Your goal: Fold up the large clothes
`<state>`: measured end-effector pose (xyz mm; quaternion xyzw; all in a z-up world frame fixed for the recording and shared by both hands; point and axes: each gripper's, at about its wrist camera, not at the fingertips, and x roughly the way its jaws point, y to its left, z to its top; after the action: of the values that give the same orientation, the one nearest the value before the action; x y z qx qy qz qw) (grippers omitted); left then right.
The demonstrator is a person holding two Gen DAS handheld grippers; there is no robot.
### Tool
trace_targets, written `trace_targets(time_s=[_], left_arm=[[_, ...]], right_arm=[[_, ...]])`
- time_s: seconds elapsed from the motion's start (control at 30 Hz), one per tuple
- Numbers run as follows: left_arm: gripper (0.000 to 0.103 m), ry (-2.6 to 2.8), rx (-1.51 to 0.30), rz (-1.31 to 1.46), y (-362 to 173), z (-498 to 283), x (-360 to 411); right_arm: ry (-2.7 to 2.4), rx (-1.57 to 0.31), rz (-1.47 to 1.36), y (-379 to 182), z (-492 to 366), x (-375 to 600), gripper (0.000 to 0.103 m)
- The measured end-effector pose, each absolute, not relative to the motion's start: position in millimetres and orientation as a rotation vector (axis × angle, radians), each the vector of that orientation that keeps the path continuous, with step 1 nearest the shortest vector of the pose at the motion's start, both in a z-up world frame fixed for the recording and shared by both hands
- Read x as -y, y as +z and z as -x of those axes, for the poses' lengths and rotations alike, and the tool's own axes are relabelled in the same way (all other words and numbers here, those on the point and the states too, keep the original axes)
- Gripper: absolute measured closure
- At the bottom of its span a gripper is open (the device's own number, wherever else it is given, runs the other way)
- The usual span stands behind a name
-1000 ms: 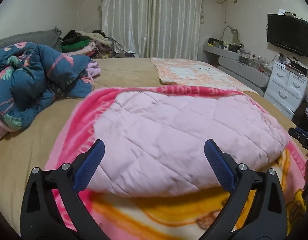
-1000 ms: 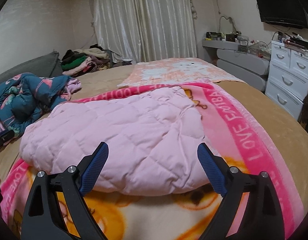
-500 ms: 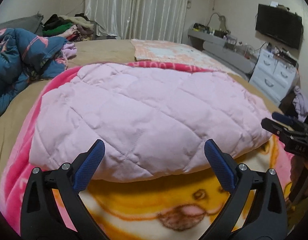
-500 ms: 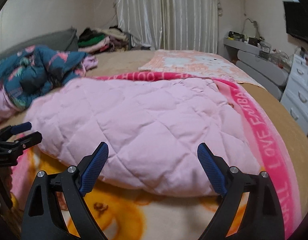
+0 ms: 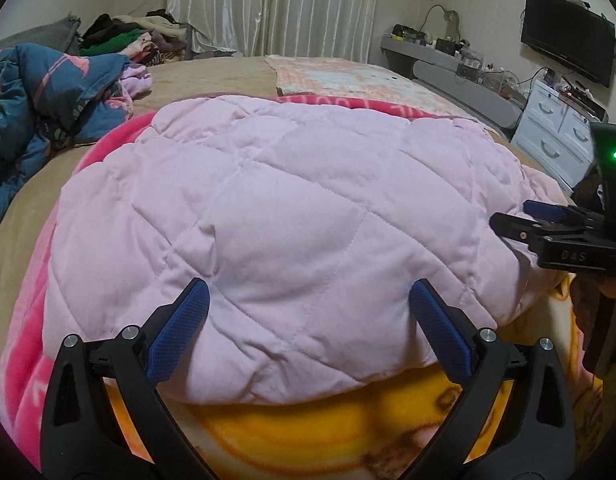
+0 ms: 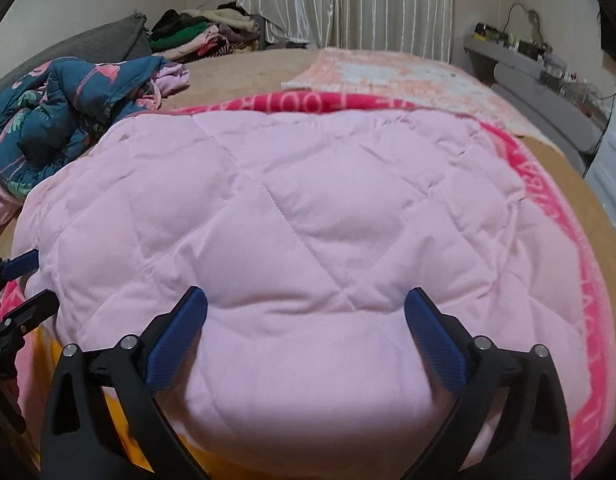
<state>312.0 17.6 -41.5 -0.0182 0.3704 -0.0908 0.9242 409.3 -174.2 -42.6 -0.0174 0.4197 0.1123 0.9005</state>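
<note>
A pale pink quilted garment (image 5: 291, 220) lies flat on a pink and yellow cartoon blanket (image 5: 308, 432) on the bed; it fills the right wrist view too (image 6: 299, 216). My left gripper (image 5: 308, 328) is open, its blue pads astride the garment's near edge. My right gripper (image 6: 305, 328) is open, its pads astride the near edge further right. The right gripper shows at the right side of the left wrist view (image 5: 548, 224). The left gripper shows at the left side of the right wrist view (image 6: 19, 288).
A crumpled blue flamingo-print duvet (image 5: 39, 96) lies at the left. A clothes pile (image 5: 135, 36) sits at the far left by the curtains. A peach towel (image 5: 348, 80) lies beyond the garment. White drawers (image 5: 560, 132) and a TV (image 5: 568, 48) stand at the right.
Both grippers have moved forward and down to the garment's near edge, so the quilt fills more of each view. Both stay open. The garment has not visibly moved.
</note>
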Motion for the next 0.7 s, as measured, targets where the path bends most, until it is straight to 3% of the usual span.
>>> trace_targets(time_s=[0.7], left_arm=[[0.008,-0.157,-0.776,0.180,-17,-294,-38]], right_arm=[[0.182,-0.852,0.007,-41,-400,174,0.004]])
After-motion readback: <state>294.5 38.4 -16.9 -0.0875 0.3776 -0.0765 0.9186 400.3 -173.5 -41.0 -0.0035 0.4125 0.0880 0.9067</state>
